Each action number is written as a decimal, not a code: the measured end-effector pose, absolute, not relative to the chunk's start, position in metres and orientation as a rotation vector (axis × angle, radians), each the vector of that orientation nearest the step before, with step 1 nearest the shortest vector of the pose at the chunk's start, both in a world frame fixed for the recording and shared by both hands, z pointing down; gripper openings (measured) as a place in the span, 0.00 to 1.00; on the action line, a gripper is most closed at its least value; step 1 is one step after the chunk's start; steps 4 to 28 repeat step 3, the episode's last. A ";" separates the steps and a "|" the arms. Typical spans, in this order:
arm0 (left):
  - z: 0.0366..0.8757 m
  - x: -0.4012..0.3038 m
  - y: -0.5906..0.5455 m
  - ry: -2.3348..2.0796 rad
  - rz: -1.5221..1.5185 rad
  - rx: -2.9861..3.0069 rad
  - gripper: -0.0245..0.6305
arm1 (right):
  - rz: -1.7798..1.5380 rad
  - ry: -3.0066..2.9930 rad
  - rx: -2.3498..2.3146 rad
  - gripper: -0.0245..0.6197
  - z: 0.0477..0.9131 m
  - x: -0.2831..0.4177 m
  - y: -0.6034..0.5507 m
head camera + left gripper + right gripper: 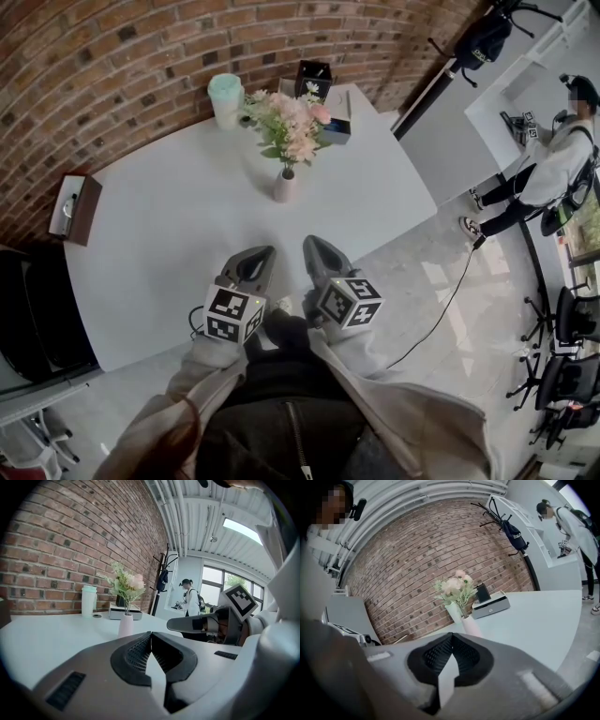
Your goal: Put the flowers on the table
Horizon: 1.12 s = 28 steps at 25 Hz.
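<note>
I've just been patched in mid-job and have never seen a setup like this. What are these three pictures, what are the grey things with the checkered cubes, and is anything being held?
There is no robot here. A person holds a grey two-jaw gripper in each hand, and the checkered cubes are part of those grippers. The head view looks down from the person's head, with the left gripper on its left and the right gripper beside it. The other two views come from cameras riding on each gripper, looking along its jaws. Both pairs of jaws are closed and hold nothing. On the white table stand a small pink vase of pale pink flowers, a mint-green lidded cup and, at the left edge, a brown box.
</note>
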<state>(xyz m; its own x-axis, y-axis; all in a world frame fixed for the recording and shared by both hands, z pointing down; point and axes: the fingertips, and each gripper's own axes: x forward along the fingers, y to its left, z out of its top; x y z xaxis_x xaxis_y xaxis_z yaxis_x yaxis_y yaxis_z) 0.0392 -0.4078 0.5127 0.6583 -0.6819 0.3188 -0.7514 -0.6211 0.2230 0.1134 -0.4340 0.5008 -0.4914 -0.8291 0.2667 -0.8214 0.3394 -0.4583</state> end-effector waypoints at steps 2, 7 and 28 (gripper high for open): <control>0.515 0.039 -0.407 -1.142 0.297 2.535 0.04 | -0.864 2.558 -1.576 0.04 0.501 0.113 -0.433; 0.516 0.039 -0.407 -1.144 0.300 2.532 0.04 | -0.865 2.558 -1.575 0.04 0.502 0.113 -0.433; 0.516 0.039 -0.407 -1.144 0.300 2.532 0.04 | -0.865 2.558 -1.575 0.04 0.502 0.113 -0.433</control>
